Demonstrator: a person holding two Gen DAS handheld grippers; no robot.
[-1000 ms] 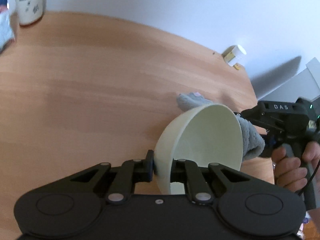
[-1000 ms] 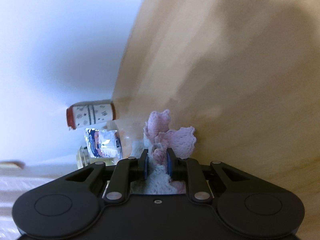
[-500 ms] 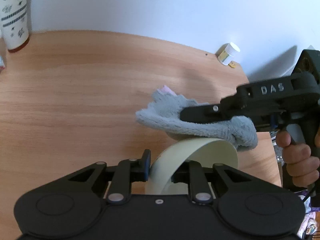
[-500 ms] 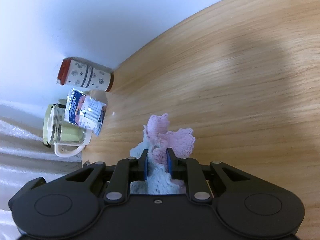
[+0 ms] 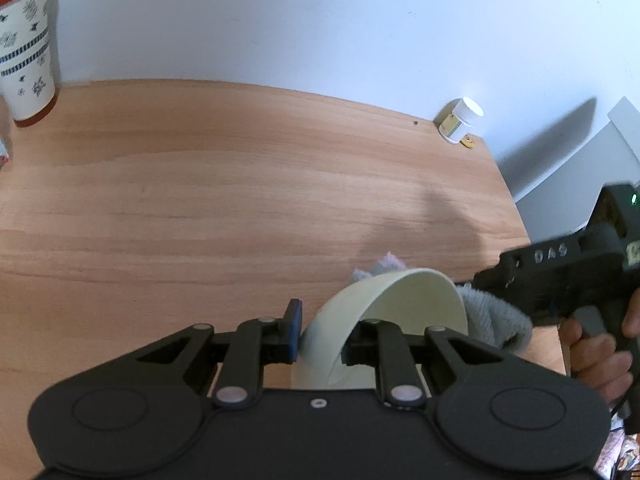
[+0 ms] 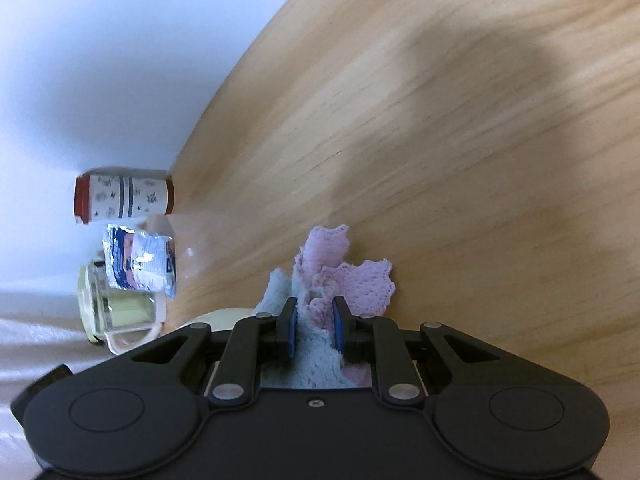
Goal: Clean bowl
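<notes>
Left tongs are clamped on the wall of the pale green bowl, one finger outside and one inside, so the bowl sits tipped up on its side with the opening facing right, low over the wooden tabletop. Not 100% sure how tight the outer pad sits, there looks to be a sliver of gap there, but the bowl is clearly up on edge between the fingers. Right tongs are squeezed narrow on a bunched-up cleaning cloth, fluffy light blue on one side and pinkish-lilac with a scalloped edge on the other, with the pink bit poking out past the fingertips. From the left wrist view you can see that same cloth pushed up against the bowl's rim on its right side, a bit of it peeking out behind the far edge, and a hand wrapped around the black handle of the right tongs. Further out, a red-rimmed patterned cup stands at the back left corner by the white wall, with a foil packet and a glass jug next to it, and a small white-capped pill bottle is at the back right edge.
</notes>
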